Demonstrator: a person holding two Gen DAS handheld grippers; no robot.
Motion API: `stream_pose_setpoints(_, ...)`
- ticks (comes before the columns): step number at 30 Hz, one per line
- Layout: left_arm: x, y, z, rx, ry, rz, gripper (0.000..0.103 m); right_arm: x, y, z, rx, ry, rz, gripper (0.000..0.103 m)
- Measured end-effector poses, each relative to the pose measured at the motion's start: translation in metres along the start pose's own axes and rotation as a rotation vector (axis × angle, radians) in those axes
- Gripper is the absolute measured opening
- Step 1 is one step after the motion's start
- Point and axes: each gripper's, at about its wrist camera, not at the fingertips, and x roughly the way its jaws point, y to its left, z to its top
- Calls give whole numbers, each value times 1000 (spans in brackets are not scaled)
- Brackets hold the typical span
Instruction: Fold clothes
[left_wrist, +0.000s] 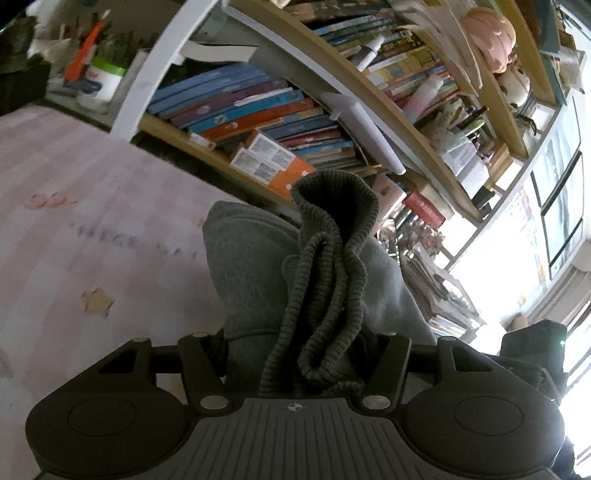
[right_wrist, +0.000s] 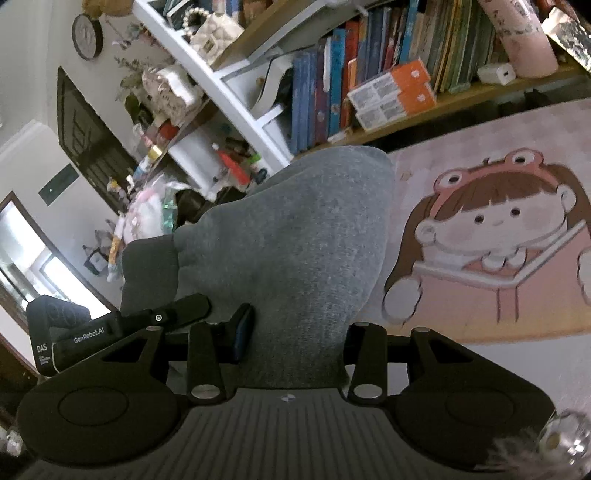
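A grey sweatshirt-like garment (left_wrist: 251, 266) with a ribbed knit band (left_wrist: 332, 258) is bunched between the fingers of my left gripper (left_wrist: 299, 354), which is shut on it and holds it up above the pink mat (left_wrist: 74, 221). In the right wrist view the same grey garment (right_wrist: 306, 236) fills the space between the fingers of my right gripper (right_wrist: 291, 347), which is shut on it. The left gripper's body (right_wrist: 122, 328) shows at the left of that view, close beside my right one. The fingertips of both grippers are hidden by cloth.
A pink cartoon mat (right_wrist: 480, 240) with a girl print covers the surface. A bookshelf (left_wrist: 295, 122) full of books stands just behind it, also in the right wrist view (right_wrist: 369, 85). Orange boxes (right_wrist: 395, 96) lie on its low shelf. Clutter and a bright window (left_wrist: 498, 266) lie beyond.
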Motion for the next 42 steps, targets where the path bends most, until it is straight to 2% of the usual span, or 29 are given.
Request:
stream_pose_setpoints(21,112,5,77,77,-1,-32,60,43,-74,93,5,-93,-32,39)
stream_pose_setpoints(32,176,38,105,29,-36,-37,60,92,-120,135,36,-101,-57,39)
stream_pose_setpoints(42,225,62,116,-28,13,-27,60,125,-159,151,88,-55,-96,39)
